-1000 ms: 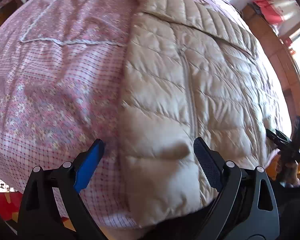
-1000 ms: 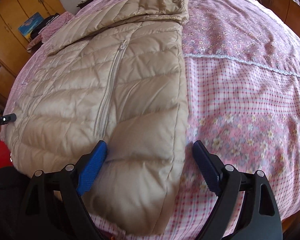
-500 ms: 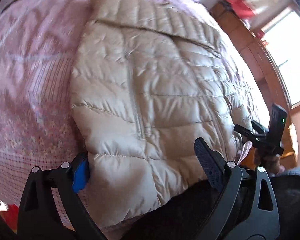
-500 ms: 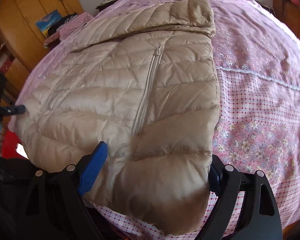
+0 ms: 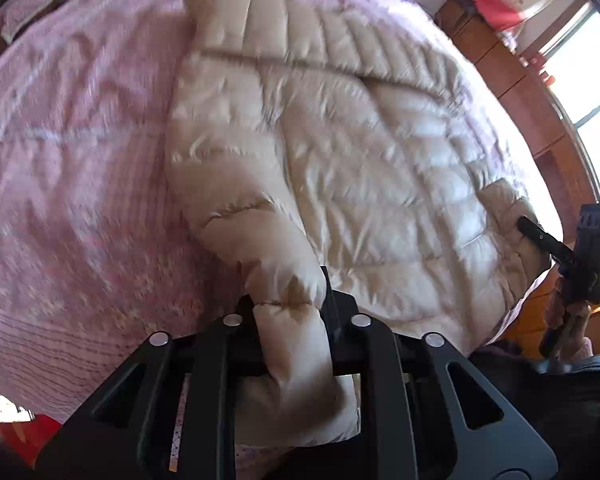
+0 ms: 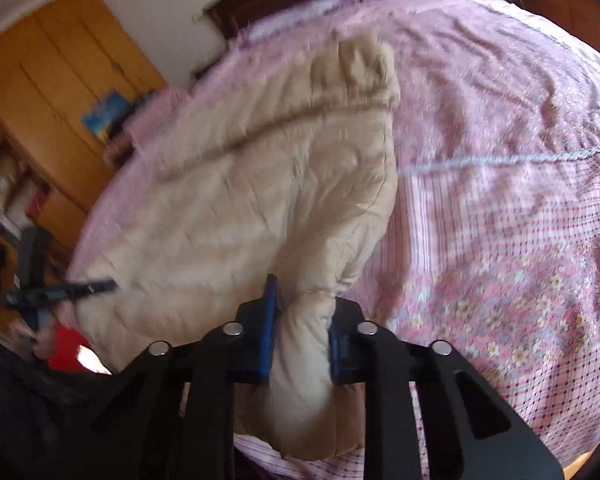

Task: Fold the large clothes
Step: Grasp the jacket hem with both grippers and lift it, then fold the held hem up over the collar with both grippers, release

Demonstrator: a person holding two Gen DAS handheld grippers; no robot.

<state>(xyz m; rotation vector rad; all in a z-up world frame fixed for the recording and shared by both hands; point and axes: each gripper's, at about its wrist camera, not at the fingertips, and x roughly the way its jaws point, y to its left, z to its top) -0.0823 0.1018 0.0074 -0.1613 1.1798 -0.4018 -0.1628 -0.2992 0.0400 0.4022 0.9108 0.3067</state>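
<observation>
A beige quilted puffer jacket (image 5: pixel 360 152) lies flat on the pink bed, collar at the far end. My left gripper (image 5: pixel 290 304) is shut on the jacket's near left hem corner, which bunches up between the fingers. My right gripper (image 6: pixel 300 320) is shut on the near right hem corner of the jacket (image 6: pixel 260 200), also bunched and slightly raised. The right gripper also shows at the far right of the left wrist view (image 5: pixel 540 240), at the jacket's edge. The left gripper shows at the left of the right wrist view (image 6: pixel 96 286).
A pink floral and checked bedspread (image 5: pixel 68 168) covers the bed (image 6: pixel 520 200). Wooden cabinets (image 6: pixel 52 92) stand to the left in the right wrist view. A wooden frame and bright window (image 5: pixel 580 60) are to the right in the left wrist view.
Both grippers went from open around the hem to shut on its corners. The hem corners are now bunched and lifted a little. Both views are blurred by motion.
</observation>
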